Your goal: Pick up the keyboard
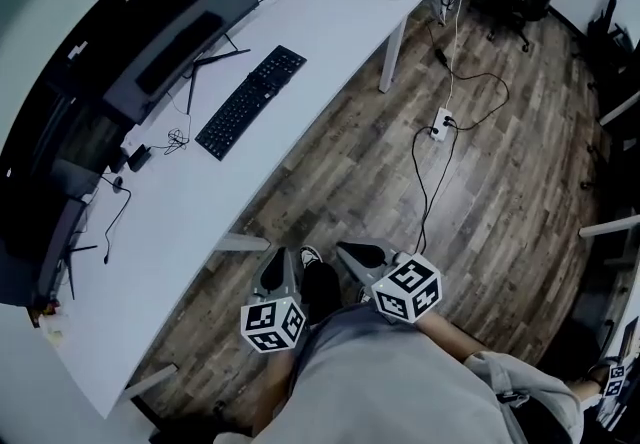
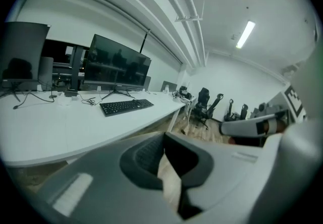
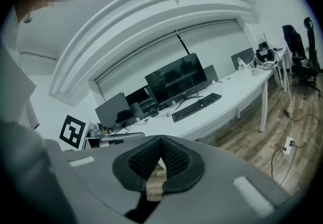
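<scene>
Long white desk top (image 1: pixel 330 22) — smooth, matt; flat black plastic keyboard (image 1: pixel 250 102), matt too; wide dark monitor screen (image 1: pixel 140 12), glossy; brown plank floor (image 1: pixel 500 162) — grainy wood.

The black keyboard (image 1: pixel 250 102) lies on the white desk (image 1: pixel 330 22) by the monitor (image 1: pixel 170 22); the left gripper (image 1: pixel 283 260) and right gripper (image 1: pixel 352 254) hang near, well apart from it

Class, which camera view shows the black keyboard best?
The head view: the keyboard lies whole, seen from above on the white desk. Both gripper views show it small, far off and at a flat angle.
</scene>
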Tool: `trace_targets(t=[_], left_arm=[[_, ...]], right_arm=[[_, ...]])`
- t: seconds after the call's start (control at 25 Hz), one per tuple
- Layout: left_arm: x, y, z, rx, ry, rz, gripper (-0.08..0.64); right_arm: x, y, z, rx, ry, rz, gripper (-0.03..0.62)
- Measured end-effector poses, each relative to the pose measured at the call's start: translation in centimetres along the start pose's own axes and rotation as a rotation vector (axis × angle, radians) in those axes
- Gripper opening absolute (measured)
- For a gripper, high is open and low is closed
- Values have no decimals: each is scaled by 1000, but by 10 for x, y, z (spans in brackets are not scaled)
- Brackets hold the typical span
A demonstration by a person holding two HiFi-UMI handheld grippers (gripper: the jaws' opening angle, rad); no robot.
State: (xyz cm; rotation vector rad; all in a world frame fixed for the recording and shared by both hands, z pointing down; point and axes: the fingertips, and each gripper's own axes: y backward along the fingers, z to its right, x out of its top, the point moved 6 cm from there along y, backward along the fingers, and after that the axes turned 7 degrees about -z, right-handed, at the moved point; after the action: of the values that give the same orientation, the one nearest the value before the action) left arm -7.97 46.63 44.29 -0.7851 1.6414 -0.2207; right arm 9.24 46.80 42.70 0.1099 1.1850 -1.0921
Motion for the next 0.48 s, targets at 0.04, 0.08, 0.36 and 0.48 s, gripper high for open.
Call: trace_targets(t=[0.04, 0.08, 0.36, 0.48], left_arm=[[8, -6, -7, -6, -2, 0, 0], [16, -12, -13, -11, -3, 0, 0], [65, -39, -68, -31, 9, 6, 0], [88, -46, -89, -41, 5, 19, 0]], right_arm=[[7, -10, 2, -9, 4, -11, 0], [13, -19, 5, -18, 5, -22, 0], [55, -80, 15, -19, -58, -89, 2], [78, -101, 13, -37, -47, -80, 2]])
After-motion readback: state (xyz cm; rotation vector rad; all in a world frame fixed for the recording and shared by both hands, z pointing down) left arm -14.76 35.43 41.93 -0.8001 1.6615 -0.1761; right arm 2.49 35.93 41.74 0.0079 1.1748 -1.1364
